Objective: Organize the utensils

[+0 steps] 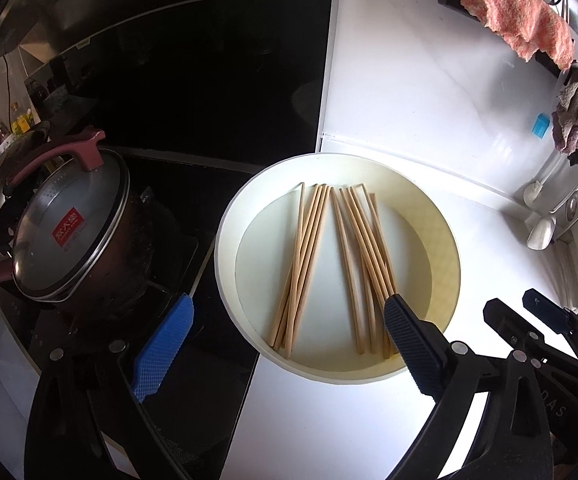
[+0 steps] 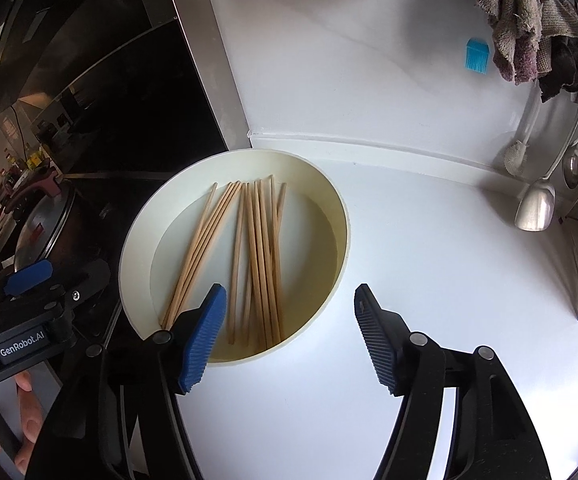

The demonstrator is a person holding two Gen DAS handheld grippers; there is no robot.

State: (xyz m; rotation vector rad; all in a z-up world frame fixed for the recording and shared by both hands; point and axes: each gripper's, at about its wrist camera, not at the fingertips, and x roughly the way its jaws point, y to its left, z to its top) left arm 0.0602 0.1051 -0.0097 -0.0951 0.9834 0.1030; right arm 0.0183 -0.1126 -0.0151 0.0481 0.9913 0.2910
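Item: chopsticks (image 1: pixel 329 264), wooden, a dozen or so, lying loose in two fanned clusters on the floor of a shallow round cream basin (image 1: pixel 229 216). Tips point far, butts near; the clusters splay apart toward the near rim, unaligned and ungathered.

Item: basin, on the white counter (image 2: pixel 429 280), its left rim overhanging the black stove top (image 1: pixel 209 112). Probably serves as a holding tray for the sticks.

Item: left tool (image 1: pixel 285 344), fingers spread wide, nothing between them. The dark finger (image 1: pixel 413 344) reaches over the near rim, above or against the right cluster's butts; contact cannot be told. The blue finger (image 1: pixel 165 344) hangs over the stove.

Item: right tool (image 2: pixel 289 336), fingers likewise spread and empty, poised at the basin's near right rim, angled downward. A hand (image 2: pixel 25 420) shows at the lower left of that view.

Item: lidded pot (image 1: pixel 69 232), left, on a burner. Cloths (image 2: pixel 529 28) hang far right; ladles (image 2: pixel 537 204) beside them.
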